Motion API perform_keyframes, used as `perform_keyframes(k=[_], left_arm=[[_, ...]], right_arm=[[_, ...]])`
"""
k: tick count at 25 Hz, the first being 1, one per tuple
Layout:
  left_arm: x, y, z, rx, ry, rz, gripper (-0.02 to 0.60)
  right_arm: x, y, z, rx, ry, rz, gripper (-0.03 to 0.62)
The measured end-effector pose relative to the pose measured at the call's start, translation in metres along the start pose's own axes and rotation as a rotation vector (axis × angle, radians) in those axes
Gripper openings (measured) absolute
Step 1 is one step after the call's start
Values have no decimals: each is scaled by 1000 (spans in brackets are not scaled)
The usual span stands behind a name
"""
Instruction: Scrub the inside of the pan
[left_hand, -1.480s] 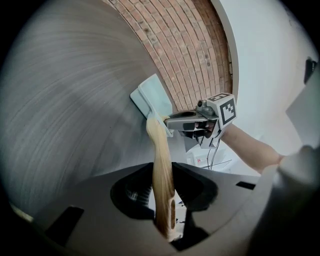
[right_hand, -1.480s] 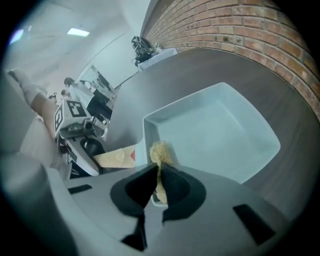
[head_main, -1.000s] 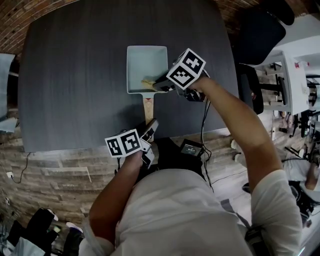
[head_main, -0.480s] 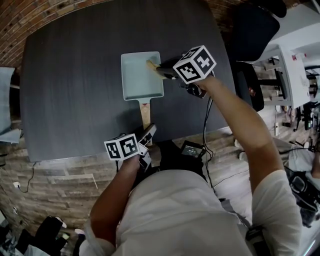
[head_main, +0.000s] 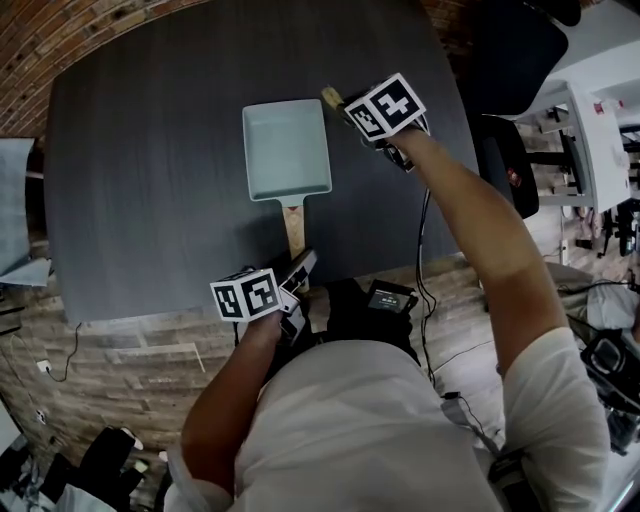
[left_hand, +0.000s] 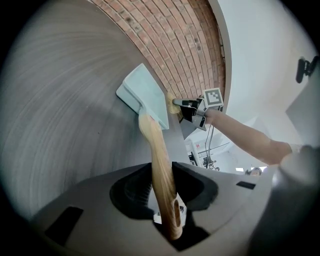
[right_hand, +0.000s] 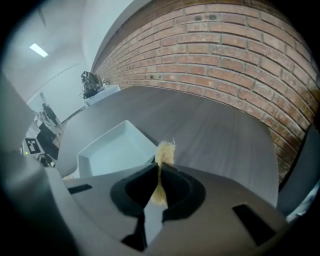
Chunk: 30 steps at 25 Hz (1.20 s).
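Note:
A pale blue rectangular pan (head_main: 287, 148) lies on the dark table (head_main: 150, 180), its wooden handle (head_main: 293, 228) pointing toward me. My left gripper (head_main: 300, 264) is shut on the end of that handle (left_hand: 159, 165); its jaws have just been closing a little with the handle between them. My right gripper (head_main: 352, 108) is shut on a yellowish scrub pad (head_main: 331, 97) and hangs just outside the pan's far right corner. In the right gripper view the pad (right_hand: 164, 154) sticks out between the jaws of the right gripper (right_hand: 161, 167), with the pan (right_hand: 115, 150) to the left below.
A brick wall (right_hand: 235, 55) runs behind the table. A black chair (head_main: 505, 70) stands to the right of the table. A small black device (head_main: 388, 296) and a cable (head_main: 420, 240) sit at the table's near edge.
The right gripper has carried the scrub pad from the pan's near end along its right side and out past the far right corner. The left gripper has kept its hold on the handle.

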<state>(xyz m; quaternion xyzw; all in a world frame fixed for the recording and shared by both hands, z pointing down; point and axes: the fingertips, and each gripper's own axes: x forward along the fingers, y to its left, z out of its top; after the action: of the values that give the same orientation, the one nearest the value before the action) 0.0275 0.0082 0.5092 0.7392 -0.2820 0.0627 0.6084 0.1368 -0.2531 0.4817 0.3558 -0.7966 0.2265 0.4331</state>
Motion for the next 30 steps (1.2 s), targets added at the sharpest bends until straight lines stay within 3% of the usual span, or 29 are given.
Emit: perform_keyframes(k=[5,9,21,30], left_arm=[[1,-1,0,16,26,5,123],[2,0,-2,33,51,7,124],[2,0,-3,67,89,5,126],[5,-1,-3,64,96,-7,126]], right_arm=[[20,-2,-1,-31,46,6,32],[29,9,-11,-100,85,60,32],[20,46,-35,-203,80,221,32],[10,66,-53,-226,96,275,32]])
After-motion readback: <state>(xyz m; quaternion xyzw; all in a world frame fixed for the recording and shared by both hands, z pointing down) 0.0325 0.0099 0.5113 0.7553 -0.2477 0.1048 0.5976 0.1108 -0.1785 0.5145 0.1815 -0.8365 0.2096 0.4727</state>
